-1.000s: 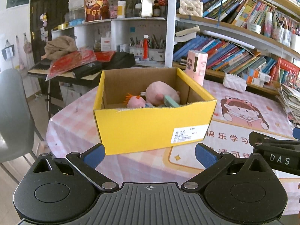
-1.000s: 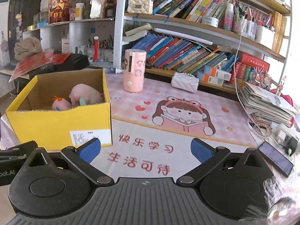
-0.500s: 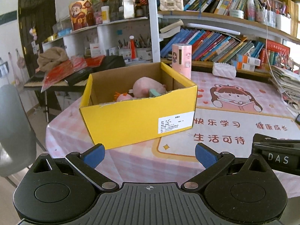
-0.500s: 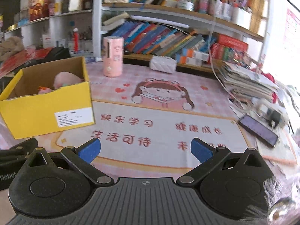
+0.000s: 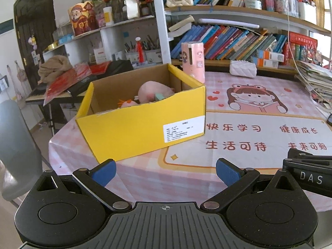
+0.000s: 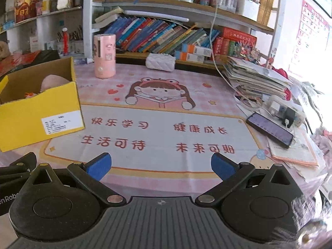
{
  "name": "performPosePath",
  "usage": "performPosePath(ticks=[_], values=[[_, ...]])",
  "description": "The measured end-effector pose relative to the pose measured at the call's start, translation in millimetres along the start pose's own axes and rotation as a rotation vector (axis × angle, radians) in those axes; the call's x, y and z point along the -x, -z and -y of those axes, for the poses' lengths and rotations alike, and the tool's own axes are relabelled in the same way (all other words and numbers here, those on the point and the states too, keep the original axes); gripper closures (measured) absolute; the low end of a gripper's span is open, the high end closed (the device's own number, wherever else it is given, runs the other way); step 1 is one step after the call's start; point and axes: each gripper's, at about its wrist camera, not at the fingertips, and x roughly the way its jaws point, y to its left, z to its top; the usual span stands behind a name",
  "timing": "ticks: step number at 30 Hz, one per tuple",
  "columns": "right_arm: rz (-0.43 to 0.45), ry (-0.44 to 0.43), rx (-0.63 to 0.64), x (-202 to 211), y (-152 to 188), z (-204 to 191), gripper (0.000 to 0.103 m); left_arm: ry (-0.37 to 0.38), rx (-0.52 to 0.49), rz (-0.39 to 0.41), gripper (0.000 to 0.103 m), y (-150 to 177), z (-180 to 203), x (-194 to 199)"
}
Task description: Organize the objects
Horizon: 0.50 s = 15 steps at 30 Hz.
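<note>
Both hand-held grippers are pulling back from a yellow cardboard box (image 5: 143,122) on a pink printed tablecloth (image 5: 249,137). A second ago the box filled the middle of the left wrist view; now it is sitting further ahead of the left gripper (image 5: 166,169) and a little to its left, looking smaller. For the right gripper (image 6: 159,166) the box (image 6: 39,112) is sliding out toward the far left edge of its view, while a phone (image 6: 269,129) and a stack of papers (image 6: 257,78) are coming into sight ahead and to its right. Each gripper is showing its two blue pads spread wide apart, with nothing between them. Inside the box a pink plush toy (image 5: 153,91) is lying against the far wall, with a smaller pink toy with orange tufts (image 5: 127,103) just in front of it. A tall pink canister (image 6: 104,56) is standing upright well beyond the right gripper, just behind the box's far corner, and a white quilted pouch (image 6: 159,62) is lying to its right by the bookshelf. The retreat with empty pads suggests the toys are already packed, and the hands seem to be either finishing or turning to look for the next item, perhaps among the clutter on the right.
</note>
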Motion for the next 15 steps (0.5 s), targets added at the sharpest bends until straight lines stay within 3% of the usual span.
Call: performPosePath(ticks=[15], values=[[-0.014,-0.006,-0.026,-6.0,-2.2,14.0,0.000,0.008,0.004,-0.013,0.000,-3.5,10.4,-1.7]])
